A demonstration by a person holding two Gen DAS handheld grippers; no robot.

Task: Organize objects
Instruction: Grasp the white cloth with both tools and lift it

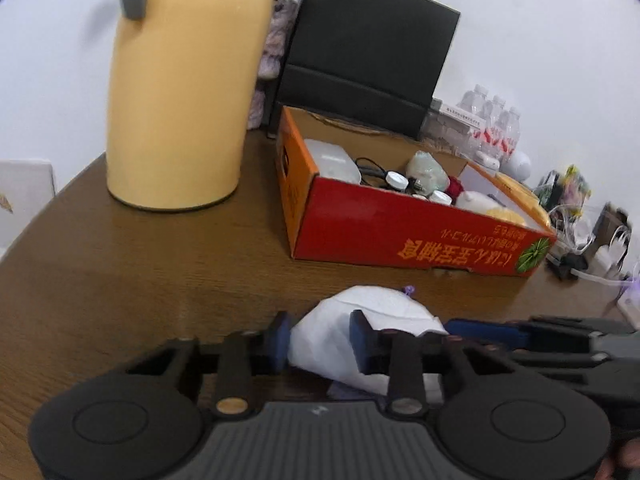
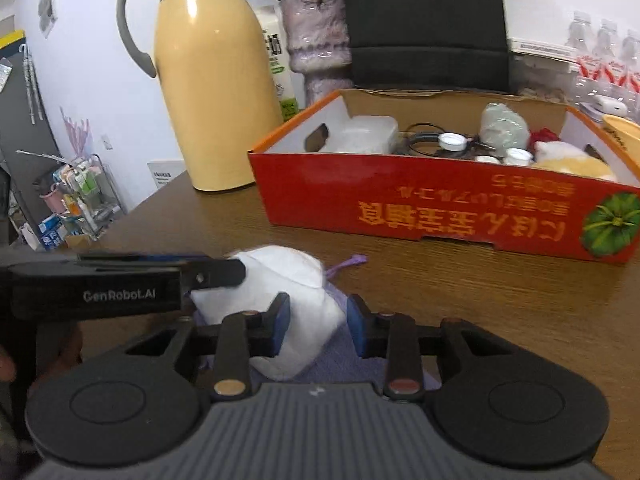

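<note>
A soft white bundle (image 1: 380, 304) (image 2: 280, 272) with a purple drawstring lies on a purple cloth (image 2: 344, 360) on the brown table (image 1: 160, 280), in front of a red cardboard box (image 1: 400, 232) (image 2: 400, 184). My left gripper (image 1: 320, 340) is shut on the bundle, which fills the gap between its blue pads. In the right wrist view it comes in from the left (image 2: 236, 272). My right gripper (image 2: 318, 328) grips the bundle's near right corner, reaching in from the right (image 1: 452, 326) in the left wrist view. The box holds small bottles, a cable, a plastic case and soft toys.
A tall yellow thermos jug (image 1: 180, 100) (image 2: 212, 100) stands left of the box. Behind the box stand a black paper bag (image 1: 368, 52) and a fuzzy vase (image 2: 316, 40). Water bottles (image 1: 496, 120) and chargers crowd the far right. The table's left edge drops off toward a rack.
</note>
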